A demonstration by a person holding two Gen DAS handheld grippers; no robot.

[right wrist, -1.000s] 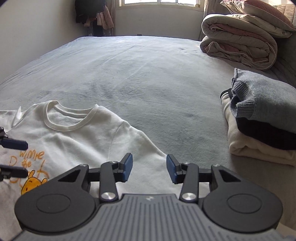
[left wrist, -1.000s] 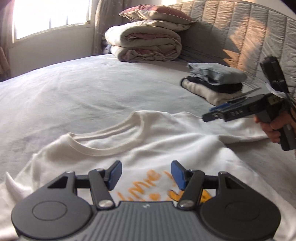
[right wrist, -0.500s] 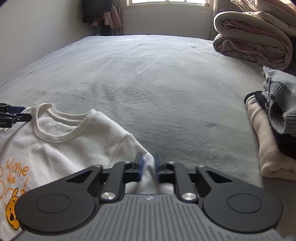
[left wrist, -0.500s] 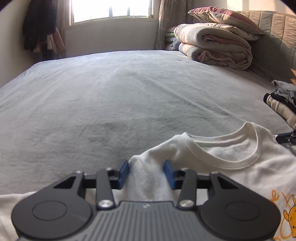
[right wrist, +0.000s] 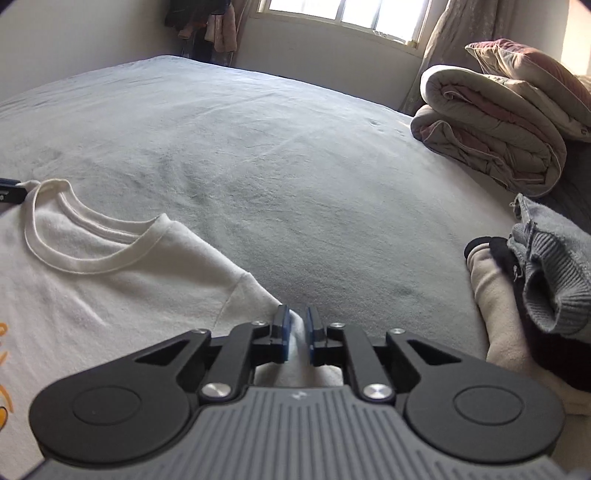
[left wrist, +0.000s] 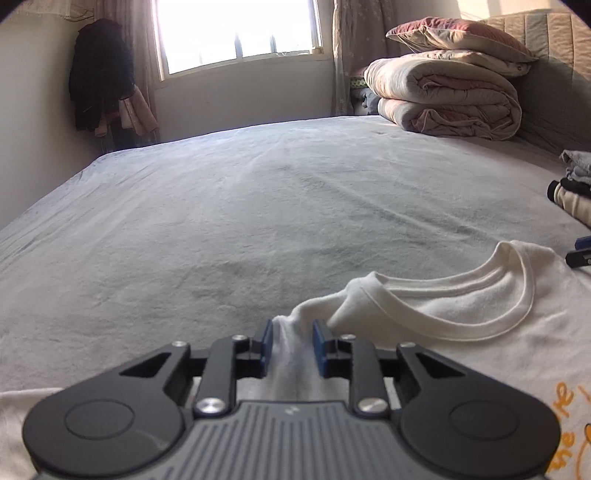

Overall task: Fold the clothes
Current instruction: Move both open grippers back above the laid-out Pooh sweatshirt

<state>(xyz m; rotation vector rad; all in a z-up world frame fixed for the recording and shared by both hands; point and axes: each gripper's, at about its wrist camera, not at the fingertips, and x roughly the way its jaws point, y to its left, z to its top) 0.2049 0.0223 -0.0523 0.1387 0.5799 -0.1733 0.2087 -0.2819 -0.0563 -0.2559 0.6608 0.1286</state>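
— What is lying around you on the bed (left wrist: 229,206) right now?

— A rolled quilt (left wrist: 447,99) is sitting in the upper right of my left view with a pillow (left wrist: 458,35) on top. A pile of folded clothes (right wrist: 524,280) is resting at the right edge of my right view, near my right gripper. Dark garments (left wrist: 99,74) are hanging in the upper left corner by the window (left wrist: 236,29).

— And the shirt?

— The white T-shirt (right wrist: 110,288) is lying front up along the lower part of both frames, collar toward the open grey bedding. Nothing is standing between me and it.

— How are your jaws?

— My left gripper (left wrist: 293,345) is pointing forward and down, its jaws having just been opening a little; a bunched ridge of the shirt's shoulder is rising between the blue pads and filling the gap. My right gripper (right wrist: 295,336) is tilted the same way, its jaws having just been opening too; the other shoulder's edge is sitting in their narrow gap, against the left pad. Whether the right pad is pressing it, I cannot tell.
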